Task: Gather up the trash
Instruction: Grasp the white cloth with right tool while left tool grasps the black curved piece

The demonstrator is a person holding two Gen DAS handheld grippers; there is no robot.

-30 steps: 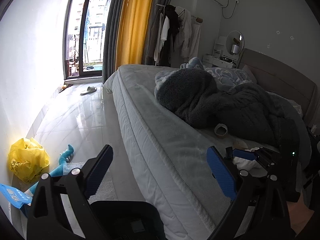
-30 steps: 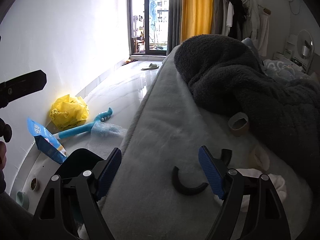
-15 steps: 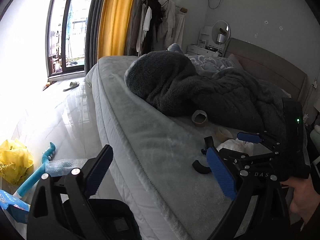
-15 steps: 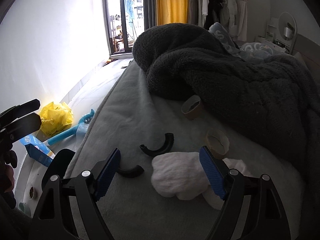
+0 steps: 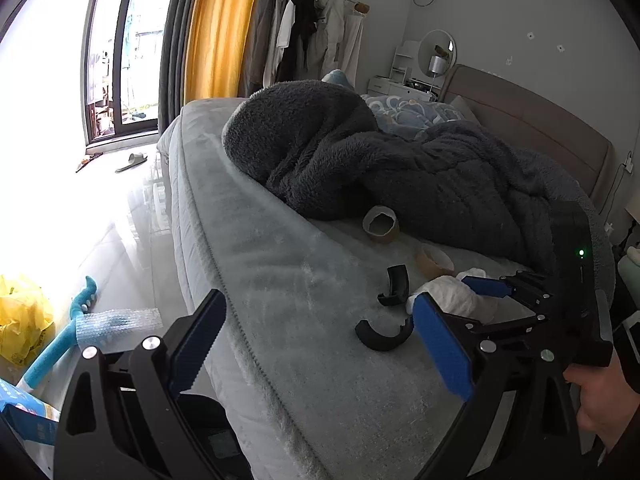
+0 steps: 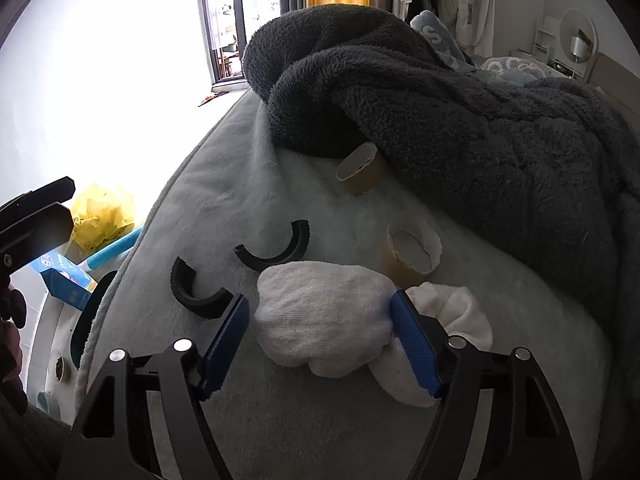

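Right gripper (image 6: 318, 338): jaws closing around the white crumpled cloth wad (image 6: 324, 316); right pad touches its right side, left pad sits just beside its left edge with a sliver of gap, so not clamped yet. Wad lies on the bed (image 6: 224, 208), long axis running roughly left-right across the jaws, fat end toward the left pad, a thinner bunched tail trailing past the right pad toward lower right

Left gripper (image 5: 320, 344): jaws wide open, nothing between them; left finger hangs off the bed's side over the floor, right finger over the mattress

Outward from the wad, on the bed:
- two black half-ring pieces (image 6: 276, 250) just up-left of it, one near the left pad, open sides facing different ways
- cardboard tape core (image 6: 412, 250) touching or nearly touching the wad's upper right, opening up
- second cardboard core (image 6: 360, 168) further back, tilted, tucked against the dark fleece blanket (image 6: 460, 120)

On the floor beside the bed: yellow plastic bag (image 5: 22, 316), teal handled tool (image 5: 68, 336), bubble wrap (image 5: 120, 320), blue carton (image 6: 66, 284)
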